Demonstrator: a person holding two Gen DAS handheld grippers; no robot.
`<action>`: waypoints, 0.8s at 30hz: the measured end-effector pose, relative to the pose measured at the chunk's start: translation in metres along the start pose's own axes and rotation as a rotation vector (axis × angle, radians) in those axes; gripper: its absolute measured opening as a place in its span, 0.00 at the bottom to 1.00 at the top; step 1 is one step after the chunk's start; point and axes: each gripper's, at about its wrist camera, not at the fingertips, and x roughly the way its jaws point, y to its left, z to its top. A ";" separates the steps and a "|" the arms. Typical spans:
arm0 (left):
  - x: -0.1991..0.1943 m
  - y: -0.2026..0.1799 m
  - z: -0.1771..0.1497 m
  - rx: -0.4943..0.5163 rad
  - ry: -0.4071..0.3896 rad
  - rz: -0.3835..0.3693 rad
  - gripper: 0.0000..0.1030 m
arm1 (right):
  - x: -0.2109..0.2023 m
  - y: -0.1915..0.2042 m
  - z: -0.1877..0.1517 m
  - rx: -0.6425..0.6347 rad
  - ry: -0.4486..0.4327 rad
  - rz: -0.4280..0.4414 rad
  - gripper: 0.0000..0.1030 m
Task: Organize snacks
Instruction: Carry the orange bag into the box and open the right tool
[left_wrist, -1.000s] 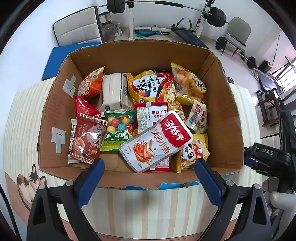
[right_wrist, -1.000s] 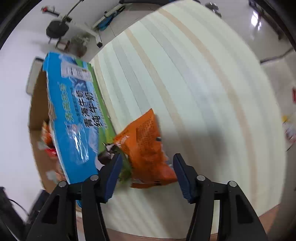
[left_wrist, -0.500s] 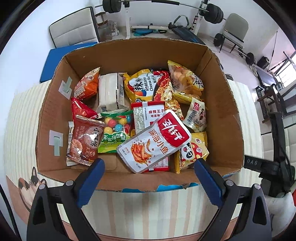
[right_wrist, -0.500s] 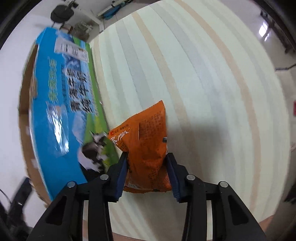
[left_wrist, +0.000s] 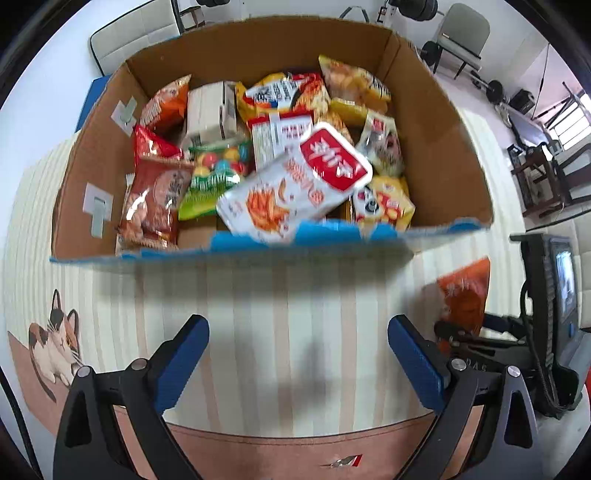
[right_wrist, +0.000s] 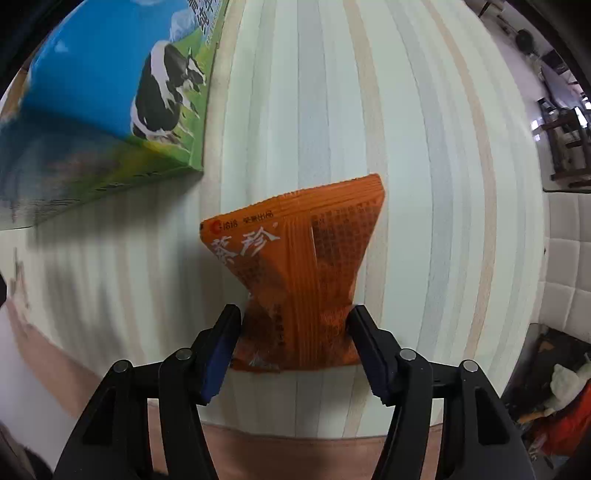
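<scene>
The right gripper (right_wrist: 293, 325) has just been opening around the orange packet (right_wrist: 299, 266), apparently releasing it outside the box (left_wrist: 443, 147); the left gripper (left_wrist: 297, 350) is open and empty

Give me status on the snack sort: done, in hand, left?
Done: nothing looks sorted yet; only one orange packet is out of the cardboard box, on the striped tablecloth.
In hand: that packet sits between the right hand-held gripper jaws, which have just been opening around it.
Left: the box is still heaped with packets. The left hand-held gripper is open and empty.
</scene>
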 end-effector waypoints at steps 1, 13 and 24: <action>0.000 0.000 -0.002 -0.001 0.001 -0.001 0.97 | 0.000 0.002 0.000 -0.004 -0.010 -0.014 0.59; -0.050 0.012 -0.007 -0.027 -0.112 -0.032 0.97 | -0.074 0.034 -0.051 -0.032 -0.155 0.168 0.46; -0.110 0.063 0.072 -0.108 -0.263 -0.027 0.97 | -0.208 0.081 0.018 -0.112 -0.359 0.338 0.46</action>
